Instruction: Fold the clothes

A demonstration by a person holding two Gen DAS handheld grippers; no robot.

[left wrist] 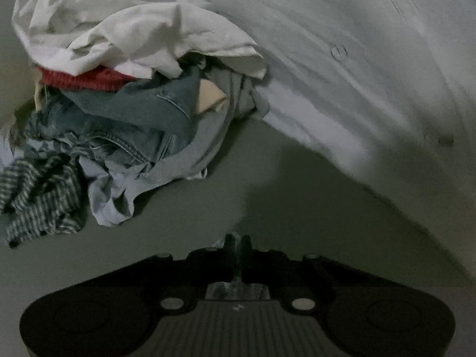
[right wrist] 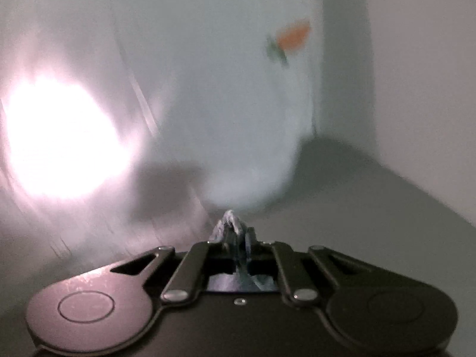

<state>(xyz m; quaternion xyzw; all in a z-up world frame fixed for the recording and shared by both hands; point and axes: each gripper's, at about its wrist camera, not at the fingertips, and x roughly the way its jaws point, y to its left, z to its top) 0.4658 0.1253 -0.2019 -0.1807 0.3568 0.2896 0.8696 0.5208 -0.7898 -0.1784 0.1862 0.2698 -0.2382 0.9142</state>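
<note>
both pairs of fingers are pressed together on cloth: the left gripper (left wrist: 238, 242) pinches a thin edge of the pale blue-white buttoned shirt (left wrist: 342, 68), and the right gripper (right wrist: 236, 232) clamps a bunched fold of the same shirt (right wrist: 226, 95), which bears a small orange and green mark. the shirt hangs blurred above the grey surface (left wrist: 267, 184), filling the right and far side of the left view. a heap of mixed clothes (left wrist: 119, 95), white, red, denim and striped, lies at far left.
</note>
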